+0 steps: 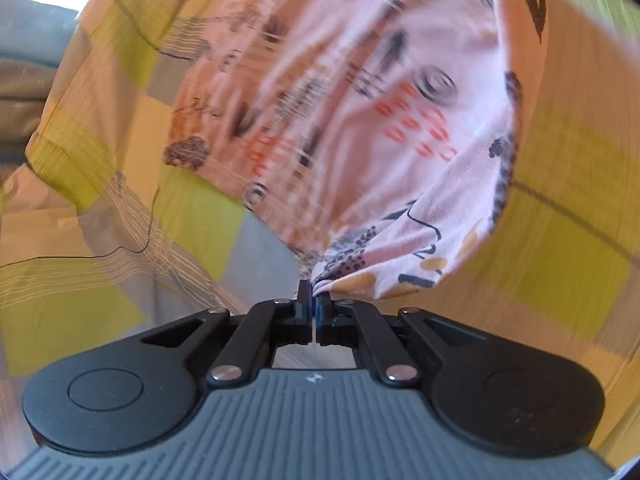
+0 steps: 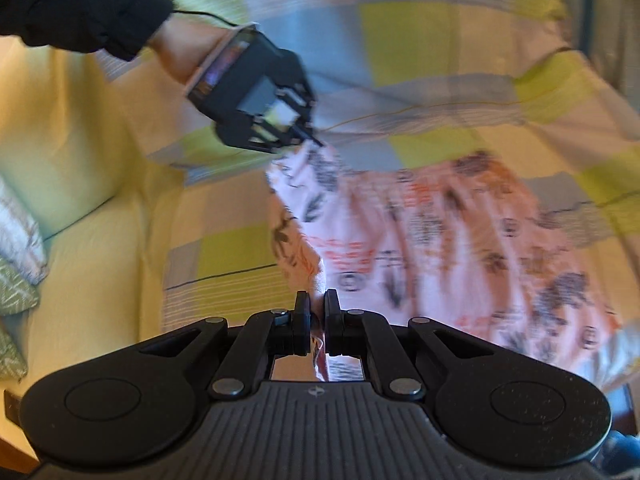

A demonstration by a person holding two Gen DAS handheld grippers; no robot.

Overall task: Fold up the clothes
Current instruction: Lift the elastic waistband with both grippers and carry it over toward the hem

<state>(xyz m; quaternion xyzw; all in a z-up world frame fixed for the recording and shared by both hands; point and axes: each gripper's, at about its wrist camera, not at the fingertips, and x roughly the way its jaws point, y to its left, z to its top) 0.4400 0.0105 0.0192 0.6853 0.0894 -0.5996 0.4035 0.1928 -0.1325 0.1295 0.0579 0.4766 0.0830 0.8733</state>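
**Garment lifted by two corners**

The left gripper (image 1: 313, 296) is clamped on a corner of the pink patterned garment (image 1: 352, 120), which hangs above the checked bedspread (image 1: 100, 208). The right gripper (image 2: 317, 312) pinches another edge. Next, probably, lay it flat on the bedspread, edges aligned.

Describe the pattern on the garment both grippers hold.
Pale pink garment with dark leaf, spiral and red-orange dash prints; clearest in the left wrist view.

Bright warm daylight, window glare top-left in left view. Heavy motion blur on cloth (image 1: 320, 100) and bedspread (image 2: 420, 40); fisheye edges warped.
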